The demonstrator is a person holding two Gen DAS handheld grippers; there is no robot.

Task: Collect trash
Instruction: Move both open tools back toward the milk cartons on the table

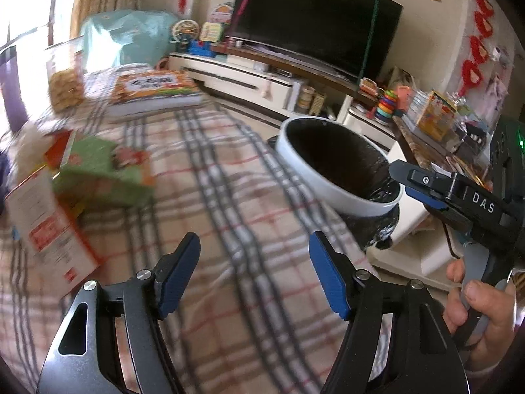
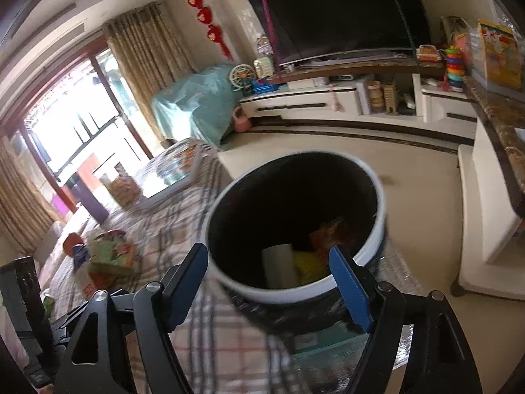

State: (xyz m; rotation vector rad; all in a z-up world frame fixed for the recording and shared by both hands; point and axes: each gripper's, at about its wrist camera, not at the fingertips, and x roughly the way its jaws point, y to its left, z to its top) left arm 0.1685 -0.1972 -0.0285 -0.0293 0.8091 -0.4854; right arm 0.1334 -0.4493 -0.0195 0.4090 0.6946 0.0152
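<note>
A white-rimmed trash bin with a black liner stands beside the plaid-covered table; in the right wrist view the bin holds a white roll, a yellow piece and an orange wrapper. My left gripper is open and empty above the cloth. My right gripper is open and empty over the bin's near rim; it also shows in the left wrist view. A green and orange carton and a red and white box lie on the table at left.
A large book and a snack jar sit at the table's far end. A TV on a low white cabinet stands beyond, with toys and a marble counter to the right.
</note>
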